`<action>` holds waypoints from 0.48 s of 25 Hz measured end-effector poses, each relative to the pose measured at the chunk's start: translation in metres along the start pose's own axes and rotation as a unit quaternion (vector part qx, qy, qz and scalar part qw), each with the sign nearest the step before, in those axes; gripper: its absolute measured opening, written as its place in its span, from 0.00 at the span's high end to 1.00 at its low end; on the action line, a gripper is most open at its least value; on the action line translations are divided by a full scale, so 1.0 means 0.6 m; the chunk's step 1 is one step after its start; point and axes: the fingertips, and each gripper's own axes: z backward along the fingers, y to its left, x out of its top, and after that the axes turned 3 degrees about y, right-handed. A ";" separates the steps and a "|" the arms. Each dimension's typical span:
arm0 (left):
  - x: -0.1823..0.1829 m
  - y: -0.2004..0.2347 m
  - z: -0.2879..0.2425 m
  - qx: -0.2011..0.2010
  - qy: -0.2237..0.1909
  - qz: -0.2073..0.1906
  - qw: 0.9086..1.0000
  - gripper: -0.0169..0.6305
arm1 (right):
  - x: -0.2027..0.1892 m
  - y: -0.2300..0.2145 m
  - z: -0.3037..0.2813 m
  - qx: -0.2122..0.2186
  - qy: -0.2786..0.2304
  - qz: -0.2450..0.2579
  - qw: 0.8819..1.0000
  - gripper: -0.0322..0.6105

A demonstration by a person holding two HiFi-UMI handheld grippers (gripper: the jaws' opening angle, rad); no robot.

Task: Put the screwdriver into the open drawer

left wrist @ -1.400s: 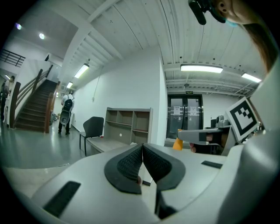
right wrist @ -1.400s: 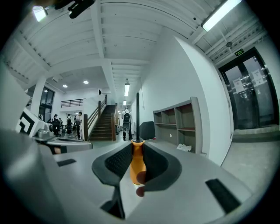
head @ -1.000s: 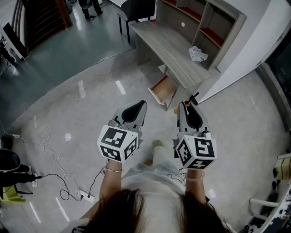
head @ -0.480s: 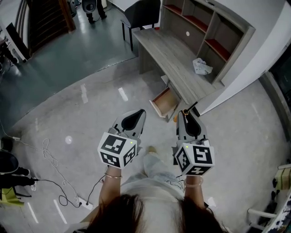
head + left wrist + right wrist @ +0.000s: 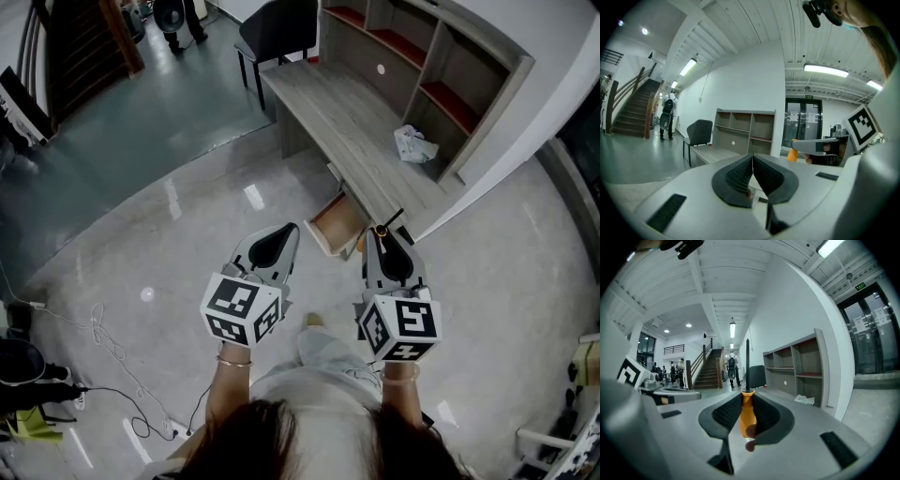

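Right gripper view shows the right gripper (image 5: pixel 746 400) closed narrowly on the orange handle of the screwdriver (image 5: pixel 747 414), whose black shaft sticks out past the jaw tips. In the left gripper view the left gripper (image 5: pixel 753 158) has its jaws pressed together with nothing between them. From the head view, both hang side by side above the glossy grey floor (image 5: pixel 141 234), the open drawer (image 5: pixel 337 223) juts from the wooden desk (image 5: pixel 328 98) just ahead of the right one, and open floor lies to the left.
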 end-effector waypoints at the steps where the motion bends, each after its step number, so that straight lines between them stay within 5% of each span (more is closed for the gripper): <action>1: 0.004 0.005 -0.013 -0.001 0.001 0.000 1.000 0.95 | 0.002 -0.007 -0.012 0.000 0.001 0.000 1.000 0.81; 12: 0.030 0.059 -0.134 0.007 0.004 0.002 1.000 0.95 | 0.016 -0.072 -0.133 0.005 0.009 -0.002 1.000 0.81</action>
